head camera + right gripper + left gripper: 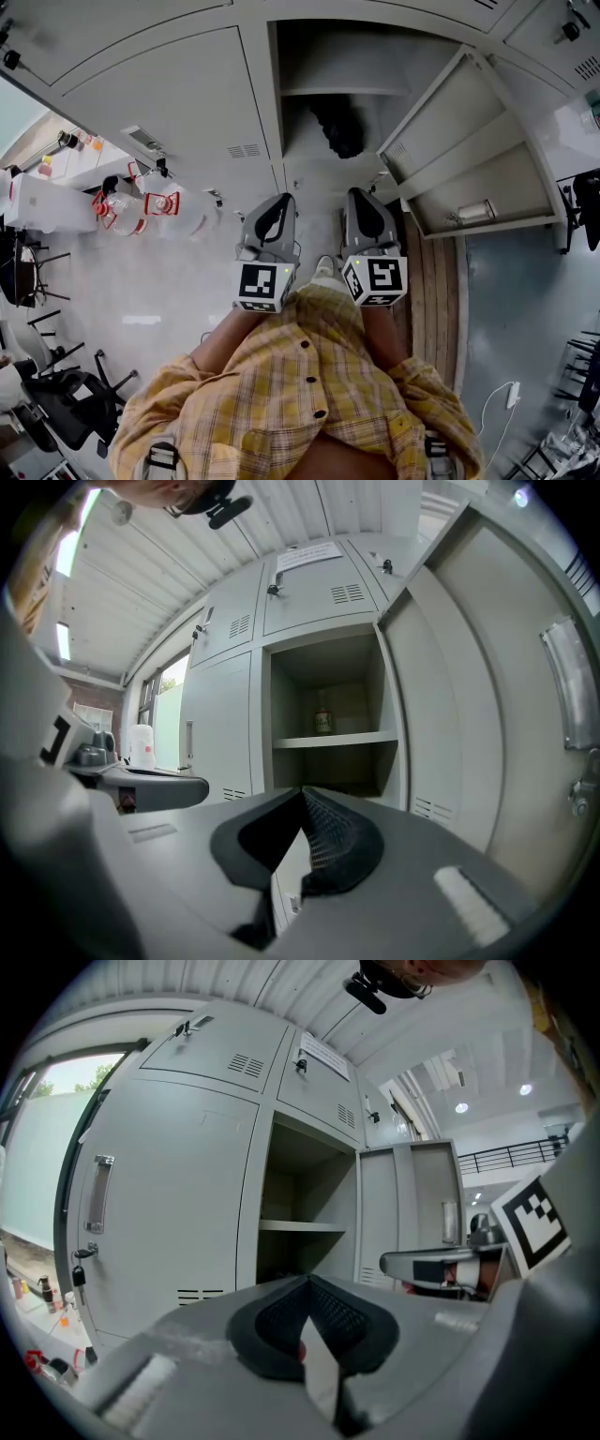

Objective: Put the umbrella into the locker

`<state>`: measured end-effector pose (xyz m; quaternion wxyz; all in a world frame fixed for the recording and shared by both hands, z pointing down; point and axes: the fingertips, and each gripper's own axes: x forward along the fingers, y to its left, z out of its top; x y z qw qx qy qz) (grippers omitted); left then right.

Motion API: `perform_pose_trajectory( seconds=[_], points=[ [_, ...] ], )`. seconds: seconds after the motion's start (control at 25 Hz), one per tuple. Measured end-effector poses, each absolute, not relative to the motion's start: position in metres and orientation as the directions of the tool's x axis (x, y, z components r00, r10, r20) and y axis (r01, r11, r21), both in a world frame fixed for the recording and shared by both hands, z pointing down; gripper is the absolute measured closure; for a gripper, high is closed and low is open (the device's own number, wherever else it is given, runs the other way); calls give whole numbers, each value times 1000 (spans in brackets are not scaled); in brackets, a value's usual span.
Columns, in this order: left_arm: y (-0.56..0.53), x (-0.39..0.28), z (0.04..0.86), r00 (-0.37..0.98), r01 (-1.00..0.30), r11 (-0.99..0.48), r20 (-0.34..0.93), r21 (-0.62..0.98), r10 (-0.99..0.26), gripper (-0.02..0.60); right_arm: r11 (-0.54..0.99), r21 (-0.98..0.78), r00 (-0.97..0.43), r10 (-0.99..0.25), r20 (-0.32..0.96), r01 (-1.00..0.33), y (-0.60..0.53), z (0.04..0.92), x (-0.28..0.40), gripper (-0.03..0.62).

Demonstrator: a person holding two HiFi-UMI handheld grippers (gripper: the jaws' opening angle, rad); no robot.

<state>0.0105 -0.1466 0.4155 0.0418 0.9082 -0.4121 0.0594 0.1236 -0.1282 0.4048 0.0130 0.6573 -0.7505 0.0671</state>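
Observation:
The grey locker [281,169] stands open in front of me, its door [469,141] swung out to the right. A dark bundle that looks like the umbrella [337,127] lies in the lower compartment under the shelf [342,91]. My left gripper [278,199] and right gripper [361,194] are side by side just before the opening. Both are shut with nothing between the pads. In the left gripper view the left gripper [307,1283] points at the open compartment [295,1251]. In the right gripper view the right gripper [302,792] faces the shelf [328,740].
A small can [322,722] stands on the upper shelf. Clear water bottles with red labels [141,206] sit on the floor at the left, by the closed locker door [178,112]. Chairs [56,394] stand at lower left. A white cable [497,412] lies on the floor at lower right.

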Motion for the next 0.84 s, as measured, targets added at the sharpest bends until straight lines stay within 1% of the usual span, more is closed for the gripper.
perform_pose_trajectory(
  seconds=[0.84],
  points=[
    [-151,16,419,652,-754,-656,147,24,-744,577,130,-84,-139,-984,113,-988,-127,409,129,595]
  ],
)
